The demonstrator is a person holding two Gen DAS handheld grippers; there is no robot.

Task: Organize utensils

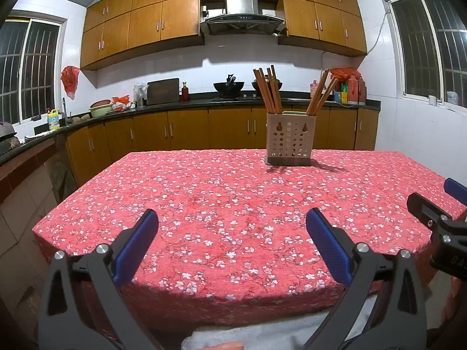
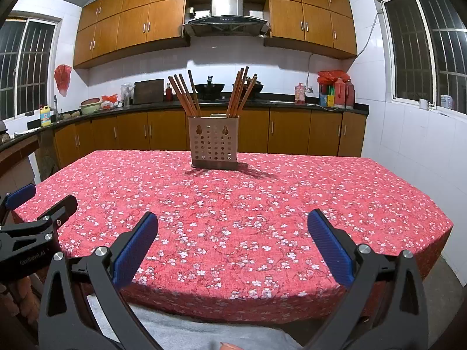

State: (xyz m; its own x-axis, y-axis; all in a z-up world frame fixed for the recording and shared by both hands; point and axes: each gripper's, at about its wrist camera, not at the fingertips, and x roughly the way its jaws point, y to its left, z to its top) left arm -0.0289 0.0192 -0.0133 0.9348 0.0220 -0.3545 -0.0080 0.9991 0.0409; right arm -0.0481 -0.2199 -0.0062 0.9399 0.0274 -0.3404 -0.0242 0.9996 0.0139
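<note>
Both hand-held grippers, left (image 1: 232, 227) and right (image 2: 233, 230), hang spread and empty over the near counter (image 1: 221, 192) edge. Chopsticks (image 1: 270, 92) stand in two leaning bunches in the holder (image 1: 289, 143) at the far side, likely already sorted by compartment.

Both cameras are looking level across the cloth-covered counter (image 1: 233, 204) from its near edge, facing the far kitchen wall with the range hood (image 1: 242, 14). The left wrist view is sitting to the left, so the chopstick holder (image 1: 289, 138) is showing right of its centre; in the right wrist view the same holder is sitting left of centre. Each is peering out between its own blue fingers (image 1: 137, 250), low in the picture. The two are sharing the counter, holder, cabinets and both windows, and each is catching the other gripper at its edge
</note>
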